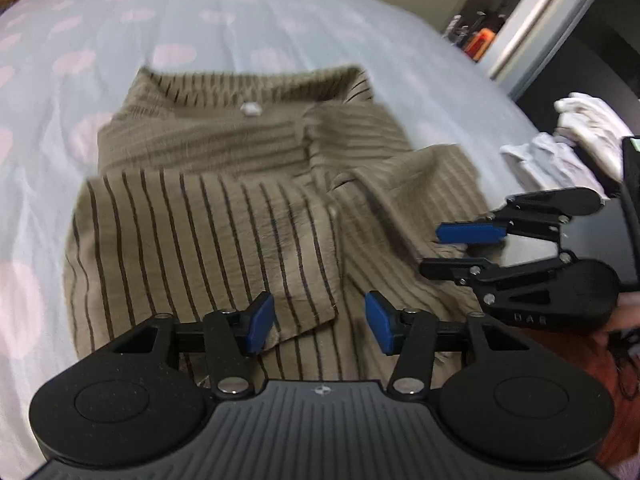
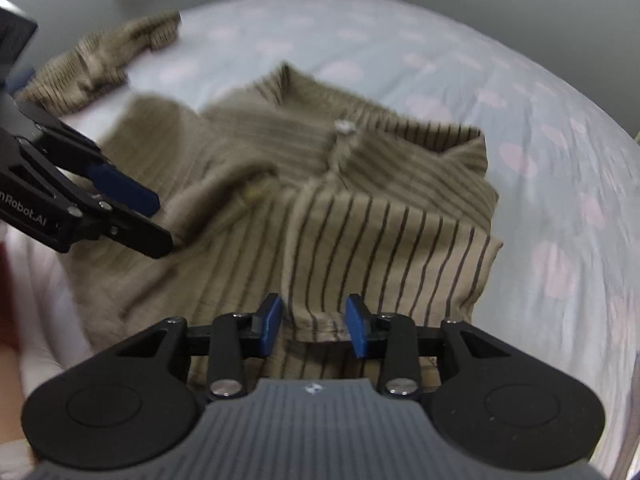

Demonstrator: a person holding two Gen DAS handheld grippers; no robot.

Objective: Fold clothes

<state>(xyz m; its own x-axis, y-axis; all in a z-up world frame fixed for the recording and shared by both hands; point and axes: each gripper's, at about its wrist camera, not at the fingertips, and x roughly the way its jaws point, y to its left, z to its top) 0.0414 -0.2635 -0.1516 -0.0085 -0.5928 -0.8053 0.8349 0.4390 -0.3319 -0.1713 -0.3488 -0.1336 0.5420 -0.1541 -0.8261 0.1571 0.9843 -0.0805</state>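
- striped shirt [image 1: 224,216] lies half-folded on the bed [image 1: 48,80], sleeve flap on top
- left gripper [image 1: 318,322] and right gripper [image 2: 314,322] both parted, gripping nothing, above the near hem
- risk: pinching only the top layer, so the fold drags open

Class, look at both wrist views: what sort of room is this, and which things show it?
Most likely a bedroom. A striped shirt lies on a bed sheet with pink patches, and an open cupboard stands beyond it.
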